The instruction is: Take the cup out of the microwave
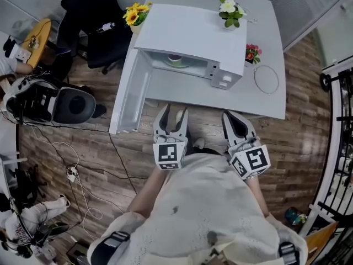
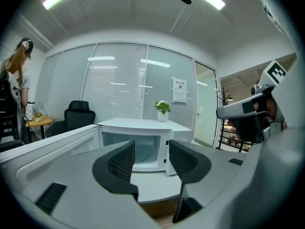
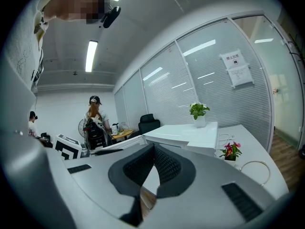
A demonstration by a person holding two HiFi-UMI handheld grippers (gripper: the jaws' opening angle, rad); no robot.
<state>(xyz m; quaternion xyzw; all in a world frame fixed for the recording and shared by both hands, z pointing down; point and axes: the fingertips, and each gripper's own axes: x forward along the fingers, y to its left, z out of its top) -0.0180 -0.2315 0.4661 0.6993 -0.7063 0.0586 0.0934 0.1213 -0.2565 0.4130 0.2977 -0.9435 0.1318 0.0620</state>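
The white microwave [image 1: 190, 40] stands on the white table [image 1: 265, 101] with its door [image 1: 129, 95] swung wide open to the left. Inside, a pale green cup [image 1: 175, 59] shows on the turntable. My left gripper [image 1: 174, 114] hovers over the floor just short of the table's front edge, open with nothing between its pads, and points at the oven cavity [image 2: 143, 149]. In the left gripper view [image 2: 151, 159] the cup is not distinguishable. My right gripper [image 1: 229, 116] is beside it to the right, shut and empty, its pads meeting [image 3: 153, 163].
Yellow flowers [image 1: 136, 14], a white-flowered plant [image 1: 231, 11], a small red-flowered pot [image 1: 252, 53] and a looped cable [image 1: 267, 79] share the table. A black office chair [image 1: 105, 43] stands at the back left. Bags and cables lie on the wooden floor at left.
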